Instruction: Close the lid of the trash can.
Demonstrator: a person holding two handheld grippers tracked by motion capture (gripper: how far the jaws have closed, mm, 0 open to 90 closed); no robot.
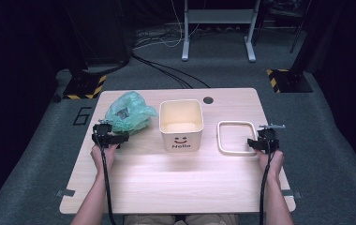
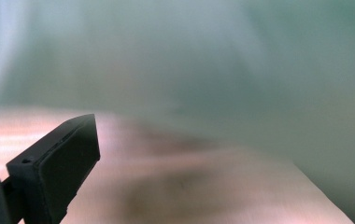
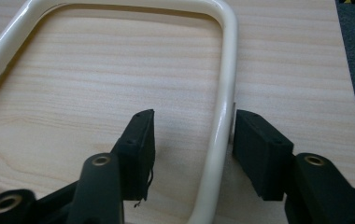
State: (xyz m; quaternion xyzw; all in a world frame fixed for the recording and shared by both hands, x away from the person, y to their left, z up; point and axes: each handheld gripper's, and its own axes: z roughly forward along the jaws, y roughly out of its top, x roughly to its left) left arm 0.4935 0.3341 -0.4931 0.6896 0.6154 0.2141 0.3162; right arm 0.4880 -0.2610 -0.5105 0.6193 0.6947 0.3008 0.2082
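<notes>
My right gripper (image 3: 192, 140) straddles the frame's (image 1: 236, 138) three-o'clock side, jaws spread, not pinching yet. My left gripper (image 1: 112, 137) nears the bag (image 1: 128, 112); grip unclear. Bin (image 1: 181, 124) stands unlined.

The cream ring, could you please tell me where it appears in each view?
High view: the cream ring lies flat, right of the tub.
Right gripper view: its side bar runs between the open jaws.
Left gripper view: not in it.
Shared landmark: the wooden table.
</notes>
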